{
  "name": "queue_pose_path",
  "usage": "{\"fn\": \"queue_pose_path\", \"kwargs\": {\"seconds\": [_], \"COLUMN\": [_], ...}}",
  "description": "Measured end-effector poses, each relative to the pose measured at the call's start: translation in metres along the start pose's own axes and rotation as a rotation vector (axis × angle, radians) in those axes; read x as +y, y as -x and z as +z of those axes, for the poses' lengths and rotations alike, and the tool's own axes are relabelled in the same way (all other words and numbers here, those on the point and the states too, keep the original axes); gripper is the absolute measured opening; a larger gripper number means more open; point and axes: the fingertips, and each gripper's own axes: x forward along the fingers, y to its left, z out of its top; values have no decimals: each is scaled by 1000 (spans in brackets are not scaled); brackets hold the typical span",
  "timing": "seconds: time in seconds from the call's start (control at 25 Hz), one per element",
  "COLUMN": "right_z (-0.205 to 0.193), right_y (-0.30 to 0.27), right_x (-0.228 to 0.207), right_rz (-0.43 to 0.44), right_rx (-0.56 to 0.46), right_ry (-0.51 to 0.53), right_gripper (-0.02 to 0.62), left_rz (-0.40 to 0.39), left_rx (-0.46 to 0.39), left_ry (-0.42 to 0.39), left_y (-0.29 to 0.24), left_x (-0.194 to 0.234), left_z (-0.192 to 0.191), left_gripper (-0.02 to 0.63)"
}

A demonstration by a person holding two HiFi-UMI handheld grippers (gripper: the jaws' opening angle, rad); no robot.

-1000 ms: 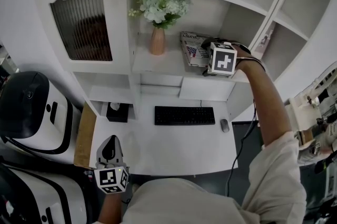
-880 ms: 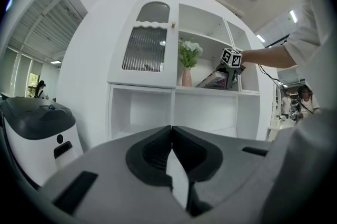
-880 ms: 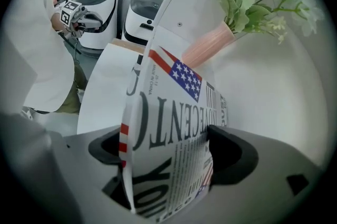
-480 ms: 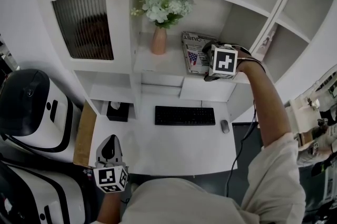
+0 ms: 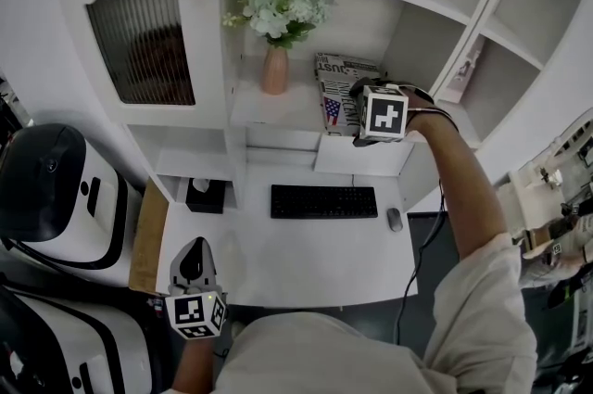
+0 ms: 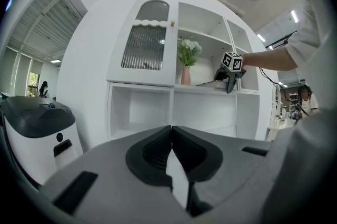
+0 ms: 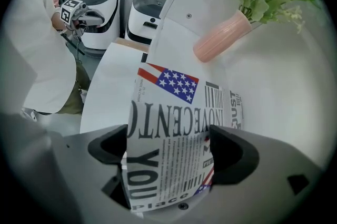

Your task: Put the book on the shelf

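Shelf (image 5: 278, 112): vase (image 5: 275, 70) stands at its left part, near the back wall. Book (image 5: 335, 88) sits right of the vase, toward the shelf's front edge, between the fingers of the right gripper (image 7: 171, 150). Contact between book and shelf cannot be confirmed.

Desk (image 5: 306, 264), below the shelf: keyboard (image 5: 323, 201) at centre rear, mouse (image 5: 396, 219) just right of it.

Left gripper (image 6: 171, 133) is at the desk's front left corner, well apart from the shelf.
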Motion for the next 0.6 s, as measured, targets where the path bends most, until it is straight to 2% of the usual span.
{"fn": "queue_pose_path", "kwargs": {"seconds": [0.6], "right_z": [5], "right_y": [21], "right_x": [10], "right_rz": [-36], "right_rx": [-31], "right_ry": [18], "right_gripper": [465], "left_rz": [-21], "left_rx": [-1], "left_ry": [-8], "left_y": [3], "left_x": [-9], "left_z": [1], "left_gripper": [5]}}
